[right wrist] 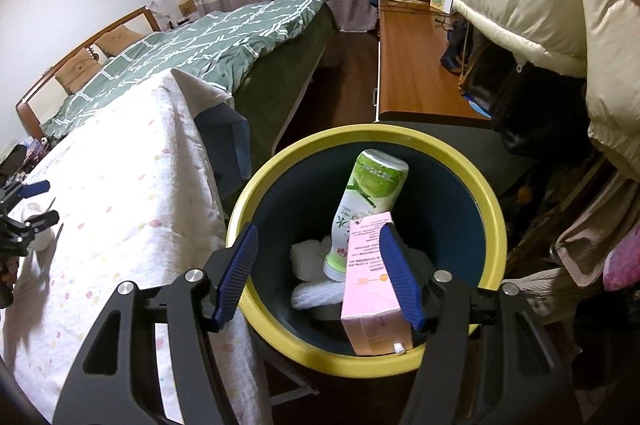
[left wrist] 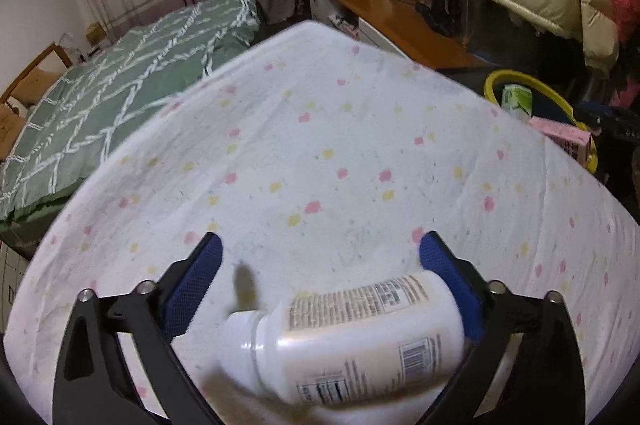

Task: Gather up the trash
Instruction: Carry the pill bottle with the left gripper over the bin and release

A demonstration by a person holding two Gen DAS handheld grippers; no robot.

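My left gripper (left wrist: 320, 257), spread wide, straddles the white plastic labelled bottle (left wrist: 352, 341) lying on the floral-sheeted desk (left wrist: 320, 145) for pickup, while my right gripper (right wrist: 318, 245), also spread, releases the pink carton (right wrist: 372, 289) over the yellow-rimmed bin (right wrist: 492, 209).

The left tool (left wrist: 320, 245) has its two blue-padded fingers (left wrist: 192, 289) spread wide, and only the right-hand pad touches anything. It sits low over the worktop, near its front edge. The right tool (right wrist: 318, 237) also stands agape, its ribbed blue fingers (right wrist: 236, 273) parted, held out past the worktop's right edge and tilted downward.
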